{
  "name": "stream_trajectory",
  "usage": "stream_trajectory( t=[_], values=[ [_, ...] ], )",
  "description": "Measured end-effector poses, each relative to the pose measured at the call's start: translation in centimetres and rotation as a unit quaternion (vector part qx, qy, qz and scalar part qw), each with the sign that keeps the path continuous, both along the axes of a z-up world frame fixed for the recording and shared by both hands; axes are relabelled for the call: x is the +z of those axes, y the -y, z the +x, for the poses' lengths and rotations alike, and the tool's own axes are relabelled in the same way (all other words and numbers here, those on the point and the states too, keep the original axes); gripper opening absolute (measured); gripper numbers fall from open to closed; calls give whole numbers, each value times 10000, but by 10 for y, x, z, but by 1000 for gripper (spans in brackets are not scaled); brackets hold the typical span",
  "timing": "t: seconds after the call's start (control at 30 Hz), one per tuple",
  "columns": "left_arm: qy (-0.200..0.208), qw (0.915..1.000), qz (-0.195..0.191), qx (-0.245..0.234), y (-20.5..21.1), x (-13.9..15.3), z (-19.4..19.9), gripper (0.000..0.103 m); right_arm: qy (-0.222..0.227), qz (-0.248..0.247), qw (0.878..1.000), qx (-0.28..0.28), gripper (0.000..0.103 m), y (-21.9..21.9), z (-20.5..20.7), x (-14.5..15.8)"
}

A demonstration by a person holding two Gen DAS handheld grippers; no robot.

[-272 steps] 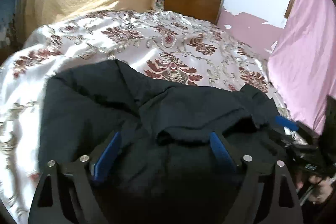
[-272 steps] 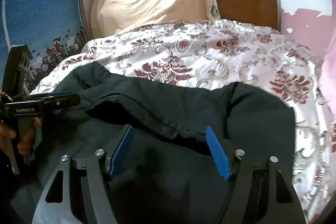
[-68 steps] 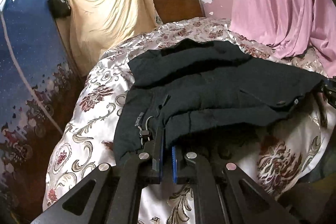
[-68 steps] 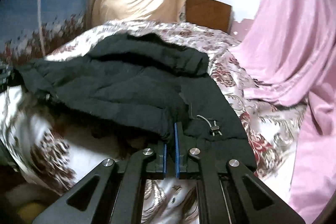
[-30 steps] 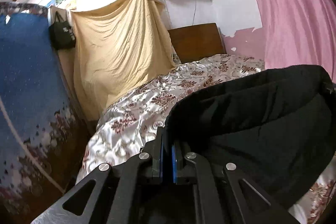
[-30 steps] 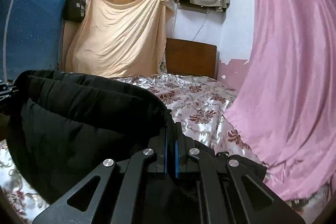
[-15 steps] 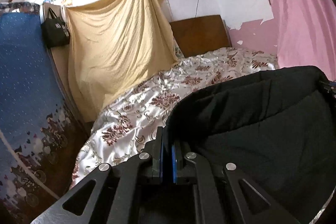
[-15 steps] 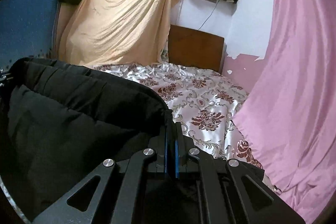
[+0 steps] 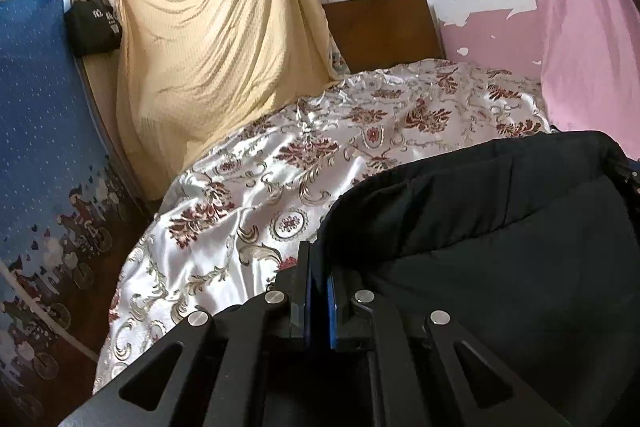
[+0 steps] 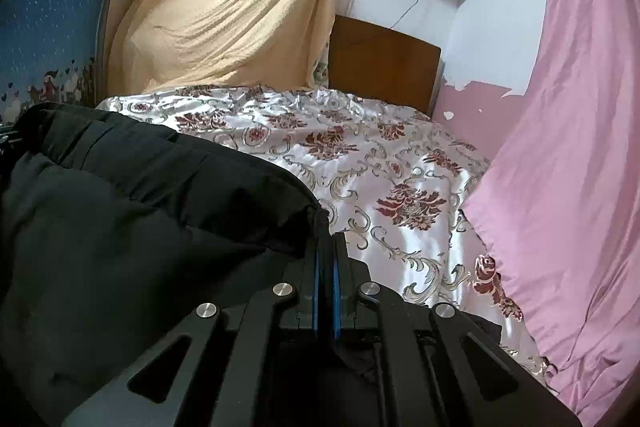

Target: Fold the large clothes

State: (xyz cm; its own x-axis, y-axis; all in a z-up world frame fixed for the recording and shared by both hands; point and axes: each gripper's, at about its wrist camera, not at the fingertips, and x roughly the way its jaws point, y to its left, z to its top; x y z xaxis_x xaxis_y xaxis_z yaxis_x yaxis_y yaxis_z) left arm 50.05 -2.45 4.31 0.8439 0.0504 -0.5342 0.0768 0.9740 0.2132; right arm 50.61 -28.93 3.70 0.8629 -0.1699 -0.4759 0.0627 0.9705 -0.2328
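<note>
A large black padded jacket (image 9: 500, 247) hangs stretched between my two grippers above the bed. My left gripper (image 9: 319, 267) is shut on the jacket's left edge, the dark fabric pinched between its blue pads. In the right wrist view the jacket (image 10: 140, 219) fills the left half, and my right gripper (image 10: 326, 255) is shut on its right edge. The jacket's lower part drops out of sight under both grippers.
A bed with a shiny white and red floral cover (image 9: 320, 163) lies ahead, and the cover (image 10: 380, 167) shows in the right view too. A wooden headboard (image 9: 380, 31), a yellow hanging cloth (image 9: 216, 47), a blue patterned panel (image 9: 36, 127) and a pink curtain (image 10: 580, 147) surround it.
Both grippers have carried the jacket forward and down over the bed. More of the floral cover now shows ahead, and the wall and ceiling have slid up out of view.
</note>
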Motion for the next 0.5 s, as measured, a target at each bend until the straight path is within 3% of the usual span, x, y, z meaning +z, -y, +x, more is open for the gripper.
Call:
stream_trajectory(
  t=[0.23,0.5],
  values=[
    [-341,9993,-111,43,-1,-20,17,6,-289,57,9996,15,4,4,12,-18],
    [-465,9988,-140,70,-2,-28,24,7,-380,79,9992,3,4,7,18,-29]
  ],
)
